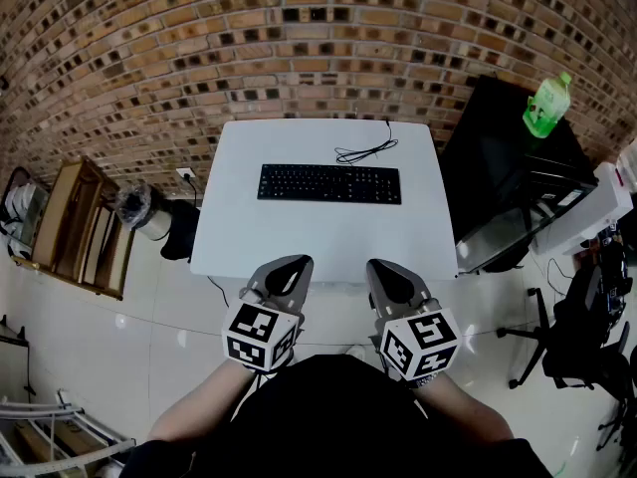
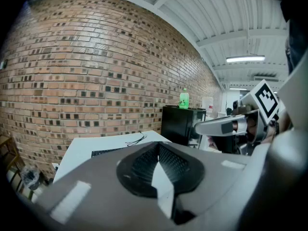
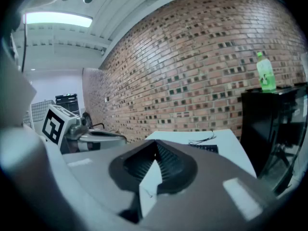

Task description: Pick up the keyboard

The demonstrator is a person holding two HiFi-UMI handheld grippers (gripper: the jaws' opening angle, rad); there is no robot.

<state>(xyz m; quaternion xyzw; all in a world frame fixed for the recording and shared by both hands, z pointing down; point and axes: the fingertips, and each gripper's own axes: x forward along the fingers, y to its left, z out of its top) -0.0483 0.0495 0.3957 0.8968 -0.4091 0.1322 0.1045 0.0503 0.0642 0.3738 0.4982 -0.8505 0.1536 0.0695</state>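
A black keyboard [image 1: 329, 183] lies across the middle of the white table [image 1: 249, 237], its black cable [image 1: 365, 150] coiled behind it. Both grippers hover side by side in front of the table's near edge, well short of the keyboard. My left gripper [image 1: 289, 268] is shut with nothing in it, and my right gripper [image 1: 386, 271] is shut and empty too. In the left gripper view the keyboard [image 2: 107, 152] shows as a dark strip just over the shut jaws [image 2: 157, 147]. In the right gripper view a corner of the keyboard [image 3: 206, 148] peeks out beyond the shut jaws [image 3: 155, 148].
A brick wall [image 1: 299, 48] stands behind the table. A black cabinet [image 1: 503, 167] with a green bottle [image 1: 546, 106] on top stands at the right, with white equipment [image 1: 592, 212] and an office chair [image 1: 567, 342] beyond. Wooden shelving [image 1: 80, 227] and a bin [image 1: 139, 210] sit at the left.
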